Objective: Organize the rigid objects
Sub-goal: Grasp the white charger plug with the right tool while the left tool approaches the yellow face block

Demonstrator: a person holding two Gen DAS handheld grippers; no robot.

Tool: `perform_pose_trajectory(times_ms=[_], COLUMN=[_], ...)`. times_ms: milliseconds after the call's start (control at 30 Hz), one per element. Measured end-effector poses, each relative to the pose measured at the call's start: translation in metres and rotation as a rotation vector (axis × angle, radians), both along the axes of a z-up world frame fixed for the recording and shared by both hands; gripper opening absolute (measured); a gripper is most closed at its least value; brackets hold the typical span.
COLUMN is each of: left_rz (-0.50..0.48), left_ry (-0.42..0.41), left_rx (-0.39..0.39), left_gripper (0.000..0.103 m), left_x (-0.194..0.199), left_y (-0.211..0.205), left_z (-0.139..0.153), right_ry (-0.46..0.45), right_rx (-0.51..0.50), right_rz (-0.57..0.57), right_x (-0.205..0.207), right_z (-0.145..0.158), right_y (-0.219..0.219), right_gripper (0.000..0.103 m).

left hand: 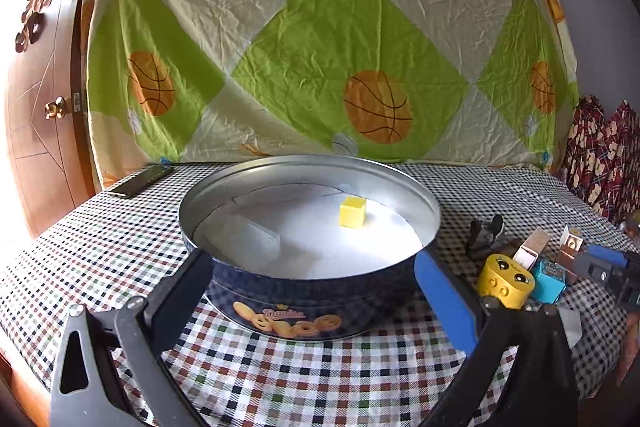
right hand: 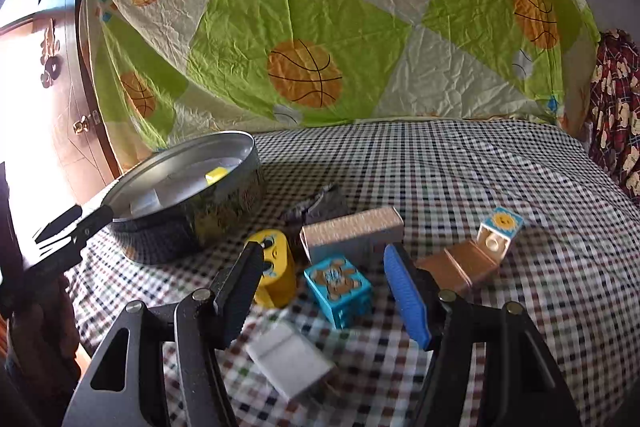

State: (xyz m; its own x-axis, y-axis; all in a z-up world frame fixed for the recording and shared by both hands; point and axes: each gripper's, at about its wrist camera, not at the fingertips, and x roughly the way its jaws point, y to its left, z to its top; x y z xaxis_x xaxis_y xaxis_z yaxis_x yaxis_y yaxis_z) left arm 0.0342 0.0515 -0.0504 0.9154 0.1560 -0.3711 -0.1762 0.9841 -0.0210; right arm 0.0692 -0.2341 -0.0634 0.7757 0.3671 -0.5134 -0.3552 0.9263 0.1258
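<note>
A round cookie tin (left hand: 308,291) stands open on the checked cloth, with a small yellow cube (left hand: 353,211) inside on white paper. My left gripper (left hand: 312,267) is open, its jaws on either side of the tin's near wall, empty. My right gripper (right hand: 320,275) is open just above a pile of toys: a blue turtle block (right hand: 340,289), a yellow face block (right hand: 276,267), a silver box (right hand: 352,233), a copper piece (right hand: 460,263), a sun block (right hand: 498,229) and a white block (right hand: 290,357). The tin (right hand: 192,203) shows at the left there.
A dark phone (left hand: 140,181) lies at the table's far left corner. A dark crumpled object (right hand: 320,207) sits behind the toys. A basketball-print sheet (left hand: 320,47) hangs behind the table. A wooden door (left hand: 36,107) stands at the left.
</note>
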Motion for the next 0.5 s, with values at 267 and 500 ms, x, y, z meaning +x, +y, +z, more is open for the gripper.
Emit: perform_pose_trajectory(times_ms=[267,500], left_rz=[-0.026,-0.044], left_ry=[0.022,0.033], left_rx=[0.015,0.022], left_gripper=[0.103,0.103], left_x=[0.003,0.004], left_y=[-0.017,-0.026], left_z=[-0.003,-0.008], right_ry=[0.046,0.087], right_rx=[-0.021,0.018], right_rz=[0.015,-0.056], right_x=[-0.022,-0.022], right_z=[-0.027,-0.039], right_y=[0.011,0.015], right_gripper=[0.074,0.079])
